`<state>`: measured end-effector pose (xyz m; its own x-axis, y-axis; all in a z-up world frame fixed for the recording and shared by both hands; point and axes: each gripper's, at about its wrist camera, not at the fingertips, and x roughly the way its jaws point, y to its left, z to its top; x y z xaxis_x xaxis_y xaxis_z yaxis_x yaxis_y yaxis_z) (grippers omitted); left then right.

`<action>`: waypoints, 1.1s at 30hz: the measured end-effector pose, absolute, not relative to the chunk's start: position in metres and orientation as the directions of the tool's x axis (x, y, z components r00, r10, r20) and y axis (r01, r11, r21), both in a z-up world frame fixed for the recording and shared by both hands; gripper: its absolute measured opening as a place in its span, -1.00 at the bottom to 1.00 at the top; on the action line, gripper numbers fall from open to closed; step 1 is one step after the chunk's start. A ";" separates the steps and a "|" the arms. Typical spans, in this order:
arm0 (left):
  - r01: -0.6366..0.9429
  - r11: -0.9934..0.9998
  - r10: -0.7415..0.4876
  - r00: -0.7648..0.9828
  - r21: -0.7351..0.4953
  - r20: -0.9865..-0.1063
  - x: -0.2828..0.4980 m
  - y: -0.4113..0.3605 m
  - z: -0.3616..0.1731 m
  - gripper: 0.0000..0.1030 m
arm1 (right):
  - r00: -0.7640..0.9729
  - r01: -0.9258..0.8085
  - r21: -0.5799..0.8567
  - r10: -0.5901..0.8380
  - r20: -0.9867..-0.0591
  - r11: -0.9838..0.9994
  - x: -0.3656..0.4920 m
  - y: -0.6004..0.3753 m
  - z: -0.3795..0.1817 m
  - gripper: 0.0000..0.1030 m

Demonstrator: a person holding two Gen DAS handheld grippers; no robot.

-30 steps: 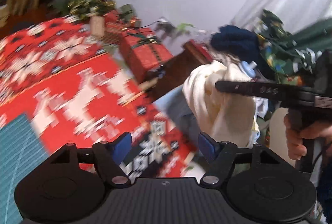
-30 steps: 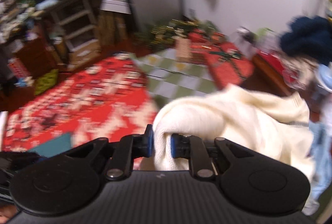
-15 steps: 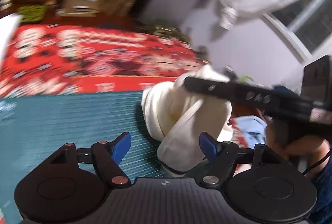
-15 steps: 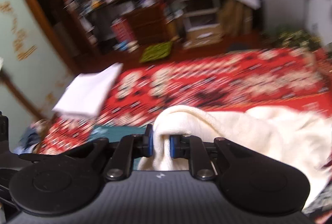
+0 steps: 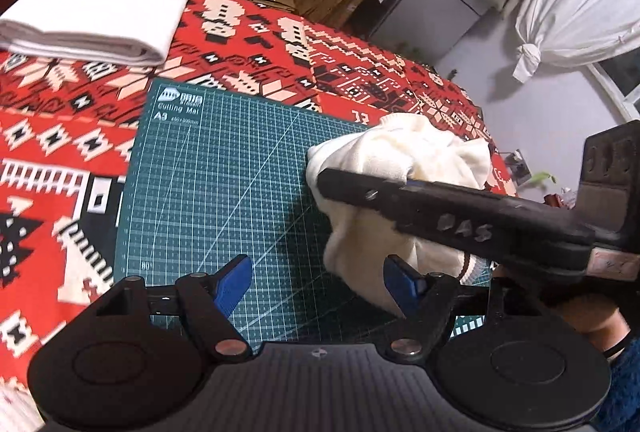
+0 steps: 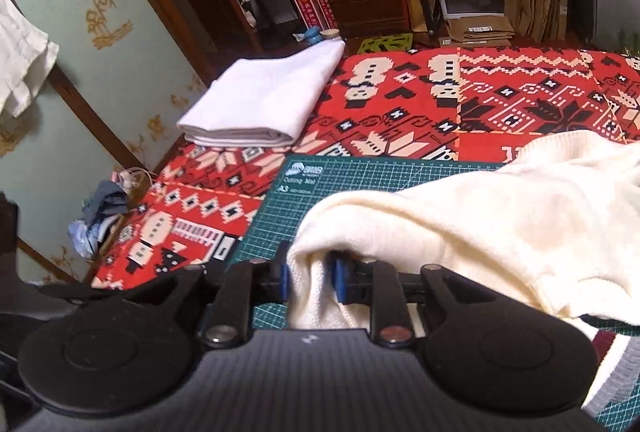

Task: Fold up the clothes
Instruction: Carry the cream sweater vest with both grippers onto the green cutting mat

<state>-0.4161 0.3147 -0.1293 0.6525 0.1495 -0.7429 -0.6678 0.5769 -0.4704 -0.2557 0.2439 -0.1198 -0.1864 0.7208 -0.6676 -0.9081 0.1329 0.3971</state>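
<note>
Clamping cream sweater (image 6: 500,216), right gripper (image 6: 310,278) above cutting mat (image 5: 224,172)

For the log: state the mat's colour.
Dark green cutting mat with a white grid; left wrist view shows it best.

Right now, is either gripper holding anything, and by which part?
The right gripper pinches the cream sweater by a bunched fold of its fabric. The left gripper is open and holds nothing.
</note>
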 end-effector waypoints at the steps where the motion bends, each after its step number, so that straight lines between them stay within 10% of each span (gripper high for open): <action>1: -0.671 0.574 0.152 0.650 -0.469 -0.744 -0.420 0.314 -0.131 0.38 | -0.188 -0.905 0.403 0.722 -0.666 0.137 -0.252 0.242 -0.117 -0.49; 12: -0.653 0.651 0.204 0.641 -0.387 -0.739 -0.401 0.295 -0.112 0.37 | -0.082 -0.907 0.375 0.796 -0.600 0.189 -0.195 0.184 -0.058 0.14; 33: -0.616 0.783 0.322 0.526 -0.092 -0.787 -0.301 0.317 -0.115 0.02 | 0.163 -0.727 0.382 0.684 -0.711 0.571 -0.080 0.054 -0.125 0.29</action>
